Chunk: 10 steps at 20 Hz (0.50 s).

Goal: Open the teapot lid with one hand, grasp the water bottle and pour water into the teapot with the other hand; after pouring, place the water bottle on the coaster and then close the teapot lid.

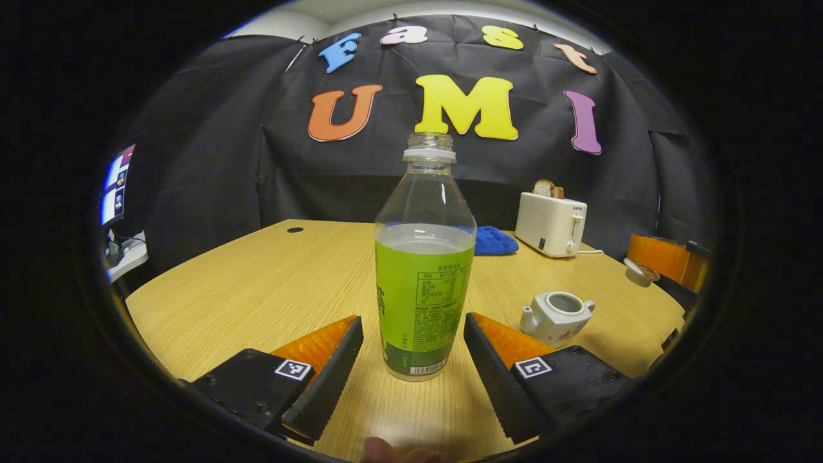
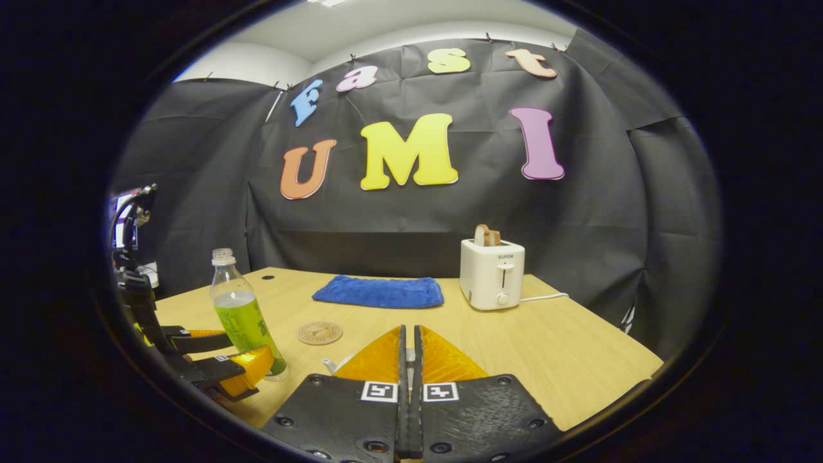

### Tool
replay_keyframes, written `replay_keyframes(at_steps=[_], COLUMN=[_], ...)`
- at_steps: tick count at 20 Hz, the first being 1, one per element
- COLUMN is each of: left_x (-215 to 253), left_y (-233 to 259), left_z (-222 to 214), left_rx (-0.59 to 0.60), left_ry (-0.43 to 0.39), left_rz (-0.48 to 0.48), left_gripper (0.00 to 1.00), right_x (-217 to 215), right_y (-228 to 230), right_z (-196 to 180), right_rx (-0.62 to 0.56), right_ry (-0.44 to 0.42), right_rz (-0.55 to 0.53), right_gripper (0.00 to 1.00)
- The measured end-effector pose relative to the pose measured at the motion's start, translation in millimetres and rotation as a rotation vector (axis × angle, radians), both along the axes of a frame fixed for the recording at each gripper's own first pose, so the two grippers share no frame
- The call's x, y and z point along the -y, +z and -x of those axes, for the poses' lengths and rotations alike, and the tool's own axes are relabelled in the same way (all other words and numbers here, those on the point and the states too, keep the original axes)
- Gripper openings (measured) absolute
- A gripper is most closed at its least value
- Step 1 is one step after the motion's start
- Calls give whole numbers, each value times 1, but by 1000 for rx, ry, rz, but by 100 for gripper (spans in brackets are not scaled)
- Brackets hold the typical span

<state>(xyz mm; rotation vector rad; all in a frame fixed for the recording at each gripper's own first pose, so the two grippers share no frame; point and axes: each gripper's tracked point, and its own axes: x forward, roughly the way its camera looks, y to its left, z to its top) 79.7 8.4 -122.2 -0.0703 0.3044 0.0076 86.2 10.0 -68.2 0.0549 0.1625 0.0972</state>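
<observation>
A capless water bottle (image 1: 421, 283) with a green label stands upright on the wooden table (image 1: 257, 289), about half full. My left gripper (image 1: 413, 321) is open, one finger on each side of the bottle's lower half, not squeezing it. The white teapot (image 1: 556, 315) sits to the right with its top uncovered. Farther right, the right gripper (image 1: 665, 257) holds the round teapot lid (image 1: 641, 273) above the table. In the right gripper view my right gripper (image 2: 409, 331) is shut, a white edge (image 2: 333, 364) peeking out beside its fingers. The bottle (image 2: 241, 315), the left gripper (image 2: 215, 360) and the round coaster (image 2: 319, 332) lie to the left.
A blue cloth (image 2: 379, 291) lies at the back of the table, and a white toaster (image 2: 492, 273) with bread in it stands at the back right, its cable trailing right. A monitor (image 1: 117, 186) stands off the table's left side.
</observation>
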Motion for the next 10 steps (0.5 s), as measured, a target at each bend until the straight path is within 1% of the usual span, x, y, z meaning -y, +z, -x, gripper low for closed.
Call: replay_keyframes(at_steps=[2, 4, 5, 6, 9, 10], left_x=[1, 1, 2, 2, -2, -5], left_y=[-4, 0, 0, 0, 1, 2], left_z=[-4, -7, -8, -9, -11, -9], left_rx=[-17, -5, -2, 0, -23, -41], left_ry=[-3, -14, -22, -26, -32, -30], left_rz=[-2, -9, -14, -27, -97, -132], left_gripper=[99, 97, 93, 90, 78, 78], right_x=[3, 6, 7, 9, 16, 18], right_y=[1, 2, 2, 1, 0, -2], right_z=[2, 4, 4, 6, 8, 8], right_rx=[3, 5, 5, 6, 6, 5], right_ry=[-2, -5, -6, -7, -11, -12], right_rz=[4, 11, 10, 5, -5, -8], right_gripper=[2, 0, 0, 0, 0, 0])
